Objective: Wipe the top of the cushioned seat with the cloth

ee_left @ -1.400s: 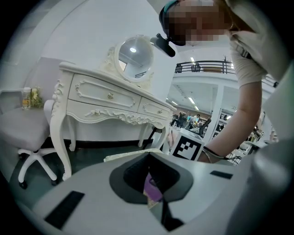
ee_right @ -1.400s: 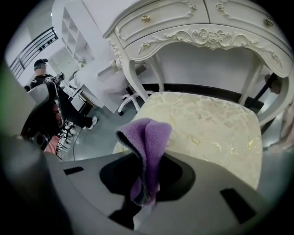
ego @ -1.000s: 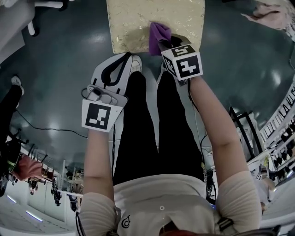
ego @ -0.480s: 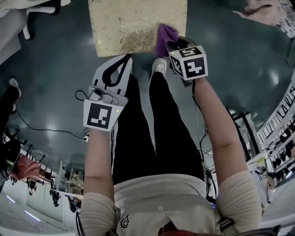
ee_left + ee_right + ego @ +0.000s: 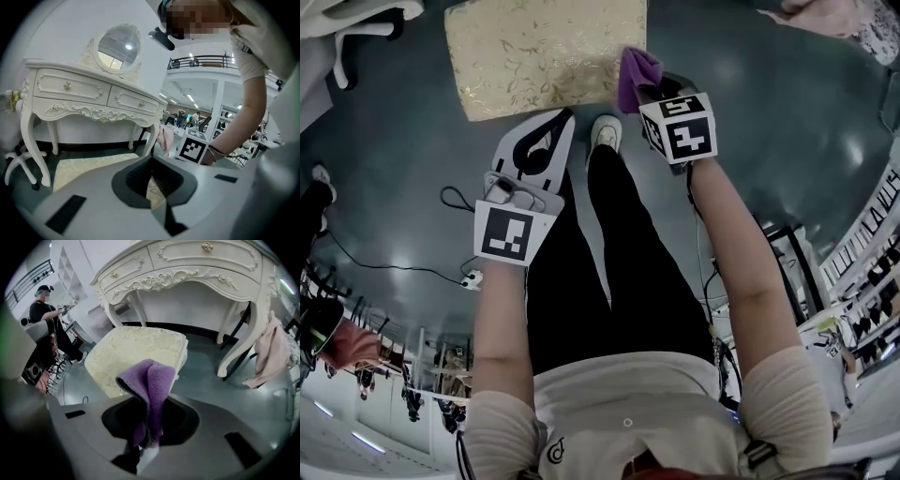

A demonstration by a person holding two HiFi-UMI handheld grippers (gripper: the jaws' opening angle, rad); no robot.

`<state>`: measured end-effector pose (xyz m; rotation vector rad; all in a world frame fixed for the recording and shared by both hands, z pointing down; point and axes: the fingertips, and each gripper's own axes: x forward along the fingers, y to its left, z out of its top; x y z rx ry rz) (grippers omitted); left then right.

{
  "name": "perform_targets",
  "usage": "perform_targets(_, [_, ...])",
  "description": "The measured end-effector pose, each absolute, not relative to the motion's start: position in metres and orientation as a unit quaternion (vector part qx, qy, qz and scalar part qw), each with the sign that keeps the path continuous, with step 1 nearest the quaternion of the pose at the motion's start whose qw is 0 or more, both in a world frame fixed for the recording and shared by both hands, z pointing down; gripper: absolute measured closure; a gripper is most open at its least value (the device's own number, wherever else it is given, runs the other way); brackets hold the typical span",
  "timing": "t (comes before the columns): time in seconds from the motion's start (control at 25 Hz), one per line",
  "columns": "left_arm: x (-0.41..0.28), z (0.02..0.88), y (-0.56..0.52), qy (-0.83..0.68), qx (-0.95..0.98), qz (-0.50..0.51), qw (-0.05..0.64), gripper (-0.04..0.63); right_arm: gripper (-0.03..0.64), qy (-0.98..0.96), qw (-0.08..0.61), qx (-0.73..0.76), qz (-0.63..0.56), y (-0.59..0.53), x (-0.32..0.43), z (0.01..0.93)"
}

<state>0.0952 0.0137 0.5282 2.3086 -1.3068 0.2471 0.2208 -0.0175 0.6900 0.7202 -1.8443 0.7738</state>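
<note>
Right tool (image 5: 649,89) (image 5: 143,441): clenched on the purple cloth (image 5: 636,73) (image 5: 151,383), which is pinched at a bunched fold deep between the jaws, with a loose doubled flap standing clear above them; left tool (image 5: 555,127) (image 5: 157,187): jaws together, nothing between them, held low beside the person's leg, short of the seat's near edge; cushioned seat (image 5: 544,52) (image 5: 136,352): cream, leaf-patterned, standing on the dark floor (image 5: 769,141) in front of the white carved desk (image 5: 187,268); in the head view the cloth sits at the seat's near right corner, and whether it touches the fabric cannot be told; assessment: the cloth looks light, soft and limp, with a fleecy nap, so it should fold under any push and needs pressing flat onto the surface to wipe at all; the present deep hold on the fold appears secure, and a hold nearer an edge would likely slip; the seat top should give under pressure, and its woven pattern may drag on the nap; the seat may slide on the glossy floor, so steadying its near edge with the free tool seems prudent
</note>
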Motion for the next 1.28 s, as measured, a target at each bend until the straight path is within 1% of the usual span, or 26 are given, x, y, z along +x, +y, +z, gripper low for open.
perform_targets(0.2, [0.121,0.527,0.006,-0.469,0.847,0.083,0.235,0.581,0.528,-0.756,0.501,0.295,0.301,-0.021,0.242,0.694])
perform_targets(0.32, [0.127,0.527,0.005,-0.464,0.851,0.085,0.232,0.581,0.531,-0.747,0.517,0.3,0.292,-0.023,0.254,0.697])
perform_targets(0.4, [0.128,0.524,0.007,-0.46,0.853,0.092,0.229,0.581,0.534,-0.743,0.515,0.309,0.295,-0.024,0.259,0.694])
perform_targets(0.6, [0.116,0.489,0.002,-0.471,0.851,0.087,0.215,0.581,0.535,-0.765,0.476,0.324,0.288,-0.023,0.249,0.661])
perform_targets(0.76, [0.098,0.456,-0.006,-0.478,0.851,0.073,0.204,0.581,0.535,-0.784,0.438,0.339,0.281,-0.025,0.227,0.618])
perform_targets(0.96, [0.074,0.404,-0.013,-0.482,0.854,0.06,0.186,0.581,0.535,-0.819,0.374,0.352,0.256,-0.033,0.194,0.543])
perform_targets(1.28, [0.031,0.292,-0.029,-0.5,0.854,0.025,0.141,0.581,0.537,-0.86,0.298,0.374,0.179,-0.055,0.154,0.404])
